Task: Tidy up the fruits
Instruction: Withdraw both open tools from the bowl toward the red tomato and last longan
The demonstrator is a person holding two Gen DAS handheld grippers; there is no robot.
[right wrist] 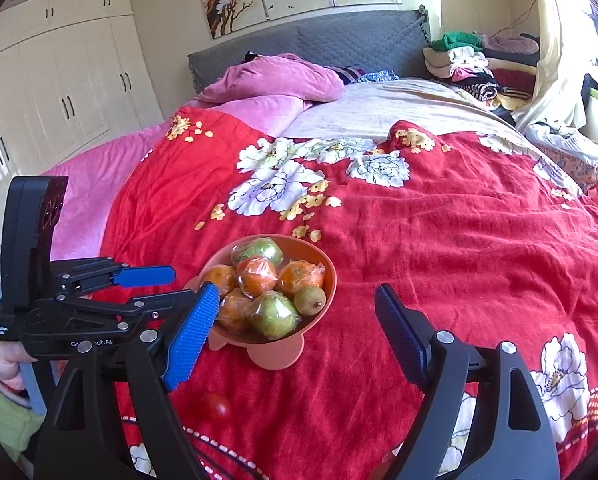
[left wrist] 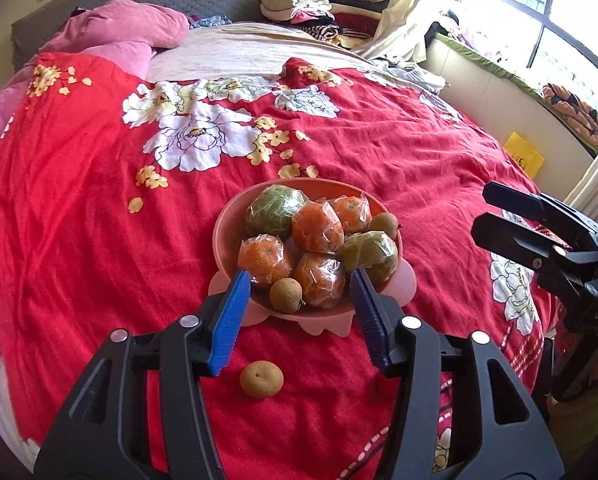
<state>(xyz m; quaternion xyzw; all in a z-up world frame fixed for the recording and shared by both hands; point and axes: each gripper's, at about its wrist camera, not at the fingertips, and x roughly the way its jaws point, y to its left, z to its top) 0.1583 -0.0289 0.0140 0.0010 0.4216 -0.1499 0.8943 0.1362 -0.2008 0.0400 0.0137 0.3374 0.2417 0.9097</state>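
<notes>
A salmon-pink bowl [left wrist: 223,226] [right wrist: 331,276] stands on a red flowered bedspread [left wrist: 99,240]. It holds several plastic-wrapped oranges [left wrist: 317,227], wrapped green fruits [left wrist: 275,212] and small brown fruits [left wrist: 286,295]. My left gripper [left wrist: 300,276] [right wrist: 181,284] hovers open over the bowl's near rim, its blue pads touching nothing. A tan round fruit [left wrist: 261,379] lies loose on the spread just below it. My right gripper [right wrist: 295,291] [left wrist: 481,212] stands open to the right of the bowl, empty. A small red tomato [right wrist: 215,406] lies on the spread near its left finger.
Pink pillows [right wrist: 275,78] and a grey headboard [right wrist: 339,40] lie at the far end of the bed. Folded clothes [right wrist: 471,62] are stacked at the back right. White wardrobes [right wrist: 59,88] stand at left, a window [left wrist: 539,8] at right. A hand [right wrist: 3,360] holds the left gripper.
</notes>
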